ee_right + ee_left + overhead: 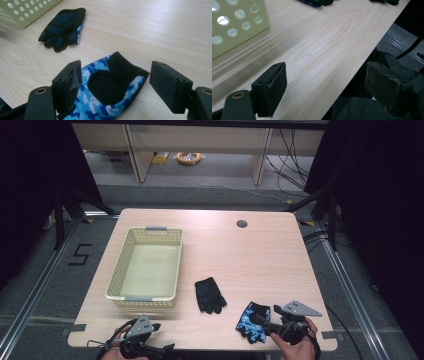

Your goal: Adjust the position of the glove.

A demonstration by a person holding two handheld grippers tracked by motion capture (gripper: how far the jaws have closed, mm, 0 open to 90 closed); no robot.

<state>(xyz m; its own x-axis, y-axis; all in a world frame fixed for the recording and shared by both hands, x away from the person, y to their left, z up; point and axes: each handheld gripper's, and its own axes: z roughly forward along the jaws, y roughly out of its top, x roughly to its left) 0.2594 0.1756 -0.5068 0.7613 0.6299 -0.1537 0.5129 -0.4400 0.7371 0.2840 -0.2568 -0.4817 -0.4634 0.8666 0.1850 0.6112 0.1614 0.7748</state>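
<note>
A single black figure "5" [80, 254] stands on the grey floor to the left of the light wooden table [260, 255], seen in the high view, drawn in blocky angular strokes; nothing else can be read anywhere; the pale yellow perforated plastic basket [148, 270] bears no lettering that can be made out; the black fingerless glove with a blue dotted palm [63, 26] and the blue camouflage-patterned fingerless glove with black trim [107, 87] show no legible brand or label in the right gripper view.
</note>
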